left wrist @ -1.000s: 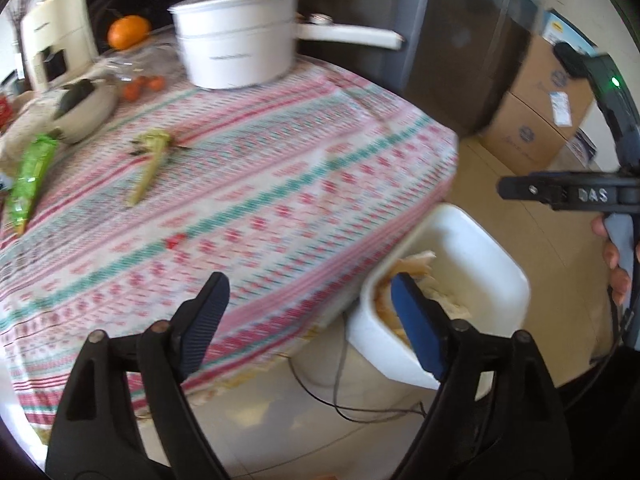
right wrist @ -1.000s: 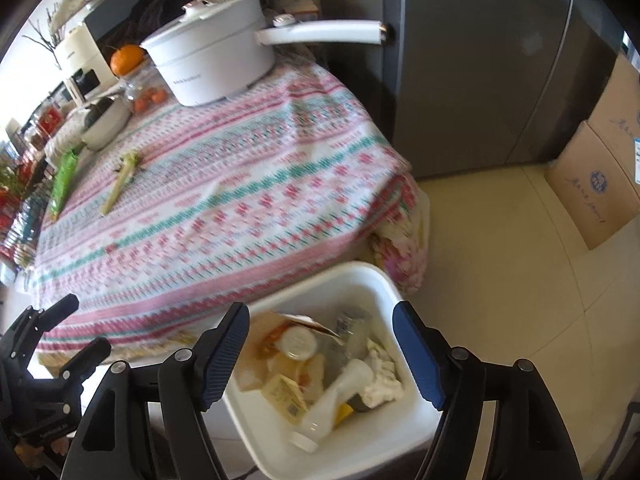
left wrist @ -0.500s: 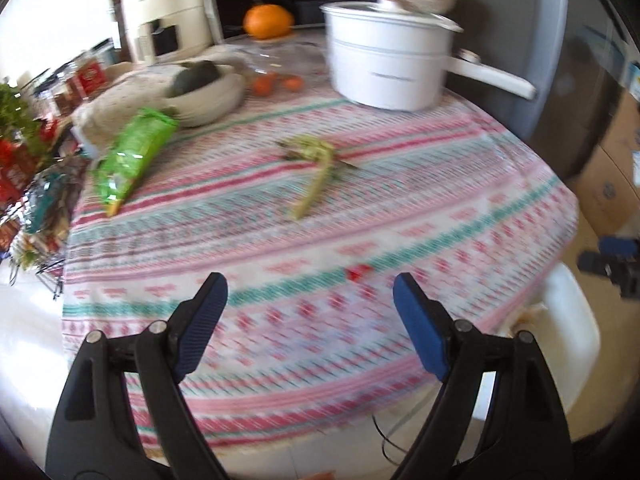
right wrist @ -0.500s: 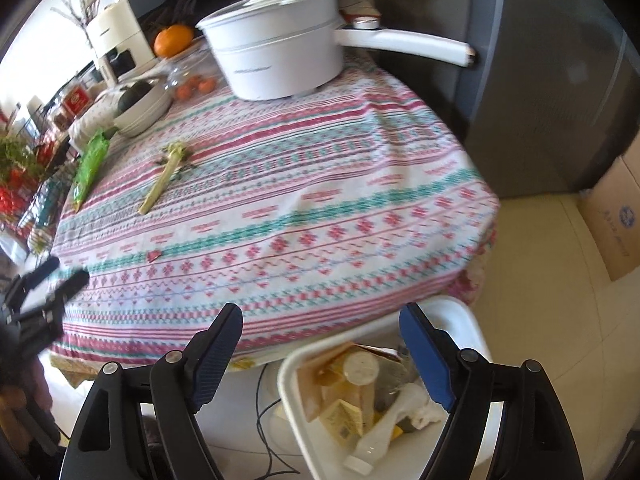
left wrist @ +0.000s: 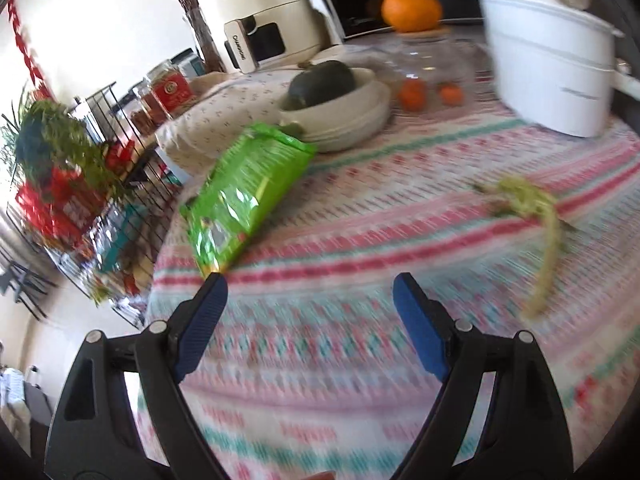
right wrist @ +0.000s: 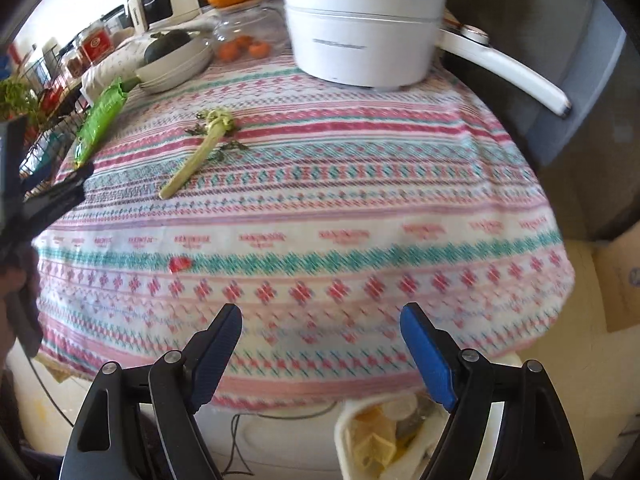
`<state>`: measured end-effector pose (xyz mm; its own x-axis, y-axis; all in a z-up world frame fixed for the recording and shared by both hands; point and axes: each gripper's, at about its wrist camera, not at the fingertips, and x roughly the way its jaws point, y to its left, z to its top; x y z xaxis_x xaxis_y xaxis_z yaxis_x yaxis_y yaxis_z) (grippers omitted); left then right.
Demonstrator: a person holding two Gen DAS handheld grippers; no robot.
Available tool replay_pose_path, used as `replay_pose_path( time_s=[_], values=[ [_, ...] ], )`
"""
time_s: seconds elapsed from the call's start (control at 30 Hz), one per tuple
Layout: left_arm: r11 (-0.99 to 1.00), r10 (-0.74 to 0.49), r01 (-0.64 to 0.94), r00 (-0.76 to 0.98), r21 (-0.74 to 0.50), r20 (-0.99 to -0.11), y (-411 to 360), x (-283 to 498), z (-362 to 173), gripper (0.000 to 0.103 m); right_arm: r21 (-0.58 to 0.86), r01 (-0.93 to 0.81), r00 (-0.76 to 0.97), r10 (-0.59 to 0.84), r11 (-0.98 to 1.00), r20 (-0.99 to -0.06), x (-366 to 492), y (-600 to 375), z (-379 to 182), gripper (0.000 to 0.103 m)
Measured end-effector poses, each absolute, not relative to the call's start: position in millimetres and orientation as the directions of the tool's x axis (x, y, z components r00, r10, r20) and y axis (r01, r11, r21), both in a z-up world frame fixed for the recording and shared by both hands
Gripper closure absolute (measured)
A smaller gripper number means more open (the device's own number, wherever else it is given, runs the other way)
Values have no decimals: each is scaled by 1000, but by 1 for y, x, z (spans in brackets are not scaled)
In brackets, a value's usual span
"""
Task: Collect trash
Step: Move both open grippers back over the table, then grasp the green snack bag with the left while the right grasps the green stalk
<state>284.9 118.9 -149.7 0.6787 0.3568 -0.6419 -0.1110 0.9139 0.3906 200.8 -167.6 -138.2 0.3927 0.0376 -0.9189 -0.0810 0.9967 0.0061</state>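
A green snack wrapper (left wrist: 244, 196) lies on the patterned tablecloth (left wrist: 360, 320), just beyond my left gripper (left wrist: 310, 296), which is open and empty over the table's left side. A green vegetable stalk (left wrist: 536, 232) lies to its right; it also shows in the right wrist view (right wrist: 200, 152), with the wrapper (right wrist: 100, 120) at far left. A small red scrap (right wrist: 180, 264) lies near the front. My right gripper (right wrist: 320, 328) is open and empty above the table's front edge. The white trash bin (right wrist: 384, 436) holding trash sits on the floor below it.
A white pot (right wrist: 360, 28) with a long handle stands at the back. A bowl (left wrist: 340, 116) holding a dark vegetable, small oranges (left wrist: 412, 94), a large orange (left wrist: 412, 8) and a white appliance (left wrist: 256, 16) are behind. A wire rack (left wrist: 80, 200) stands left of the table.
Both grippers swung away from the trash bin toward the table. The left one moved left and closer to the green wrapper. Both stayed open.
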Motion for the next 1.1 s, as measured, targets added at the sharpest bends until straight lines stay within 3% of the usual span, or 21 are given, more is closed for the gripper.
replay_pose_path(
  time_s=[0.43,0.6,0.67,0.9,0.97,1.1],
  values=[
    [813,505,-188,699,551,-507,154,384,-177,18,62,-87,380,90,994,-921,274,-120,-175,20],
    [818,522,-220,674,532,-523,172,401,-181,36,58,-92,394,90,994,-915,294,-105,-181,20],
    [818,524,-223,668,530,-528,174,404,-183,49,55,-95,400,89,994,-912,300,-101,-182,20],
    [821,524,-227,666,524,-531,180,406,-180,76,66,-106,422,105,992,-900,315,-84,-187,20],
    [824,519,-224,668,521,-534,182,405,-179,90,68,-107,430,108,992,-896,319,-80,-187,20],
    [848,487,-212,676,486,-554,189,401,-173,98,78,-105,438,117,991,-891,324,-73,-187,20]
  ],
)
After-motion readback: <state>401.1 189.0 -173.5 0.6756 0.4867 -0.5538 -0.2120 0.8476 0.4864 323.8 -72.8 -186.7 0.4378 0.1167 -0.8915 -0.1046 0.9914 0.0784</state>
